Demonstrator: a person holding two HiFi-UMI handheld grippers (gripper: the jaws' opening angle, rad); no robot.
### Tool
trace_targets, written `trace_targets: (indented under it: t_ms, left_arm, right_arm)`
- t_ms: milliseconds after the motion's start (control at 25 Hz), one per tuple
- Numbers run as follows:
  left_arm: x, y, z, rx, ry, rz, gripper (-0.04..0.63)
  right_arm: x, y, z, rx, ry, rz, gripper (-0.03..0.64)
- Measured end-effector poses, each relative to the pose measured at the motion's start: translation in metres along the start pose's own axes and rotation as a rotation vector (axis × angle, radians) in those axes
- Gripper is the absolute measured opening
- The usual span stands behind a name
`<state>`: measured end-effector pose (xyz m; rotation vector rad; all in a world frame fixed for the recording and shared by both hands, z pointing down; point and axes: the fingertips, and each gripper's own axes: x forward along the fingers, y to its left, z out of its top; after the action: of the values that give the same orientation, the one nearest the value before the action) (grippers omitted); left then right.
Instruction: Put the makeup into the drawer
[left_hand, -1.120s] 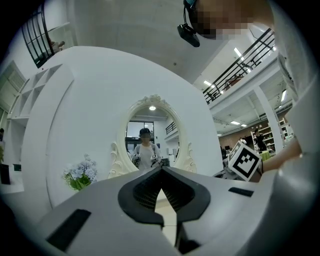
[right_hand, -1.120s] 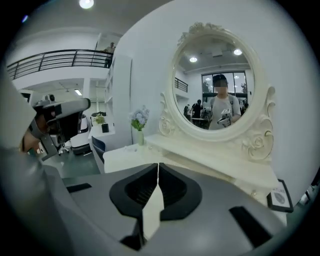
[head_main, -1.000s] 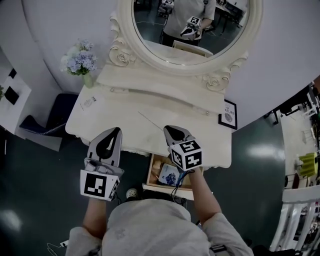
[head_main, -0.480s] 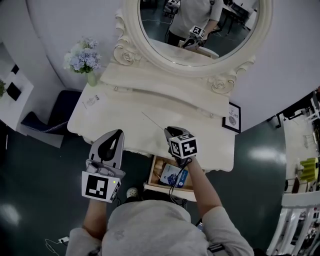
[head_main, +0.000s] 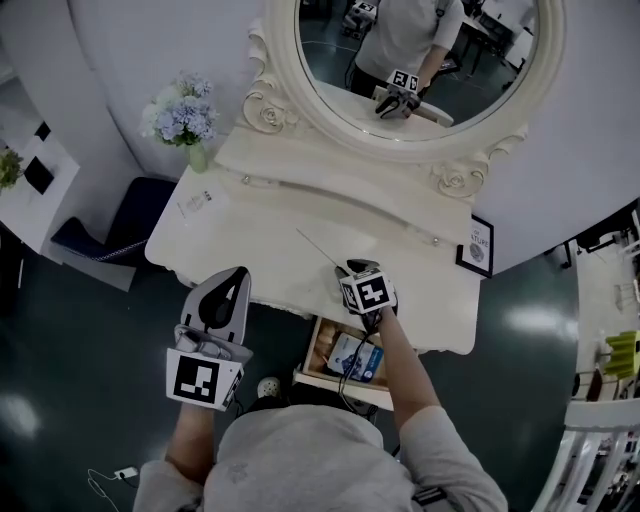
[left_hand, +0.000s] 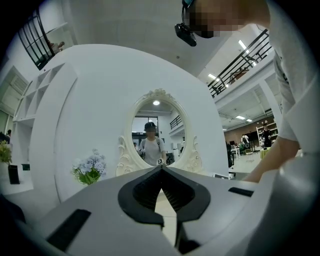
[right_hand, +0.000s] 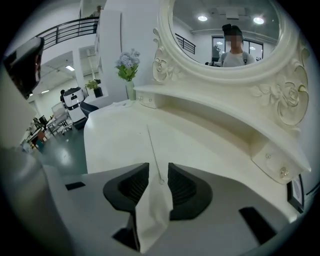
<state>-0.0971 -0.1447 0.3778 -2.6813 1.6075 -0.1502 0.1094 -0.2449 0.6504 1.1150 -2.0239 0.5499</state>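
Vanity top (head_main: 250, 230): thin stick (head_main: 321, 249) diagonal.

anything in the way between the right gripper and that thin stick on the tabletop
Nothing visible. The jaws of the right gripper are opening, with the near end of the thin stick between them; only tabletop shows around it.

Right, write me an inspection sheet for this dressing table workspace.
Surface: cream dressing table, pale smooth top.
Job's things: drawer open below the front edge, a blue-patterned pack inside; thin rod lying on the top.
Clutter: small label near the flowers; framed picture at the right end.
Grippers: left gripper jaws together, empty; right gripper jaws opening, pads touching nothing, the rod's near end showing in the gap.
Cables: dark cable hanging from the right gripper across the drawer.
Surroundings: oval mirror, dark blue seat, dark floor.
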Motion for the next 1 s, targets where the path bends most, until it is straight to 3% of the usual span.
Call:
trace_targets:
  t_ms: [240,600,800,1000]
  left_arm:
    - [0.0,0.008,0.006,-0.007,-0.04,0.03,0.012]
    - [0.002,0.013,0.01,0.004,-0.078,0.04,0.012]
    - [0.0,0.008,-0.001,-0.013,-0.005,0.019,0.012]
    - [-0.002,0.012,0.007,-0.007,-0.054,0.033,0.012]
  right_arm:
    - [0.012,-0.004,-0.014,0.0,0.05,-0.01,0.132]
    - [0.013,-0.004,-0.016,0.058,0.025,0.002,0.123]
    - [0.01,0.001,-0.017,0.081,0.025,-0.003,0.041]
    - [0.009,0.008,-0.02,0.092,0.023,-0.006,0.018]
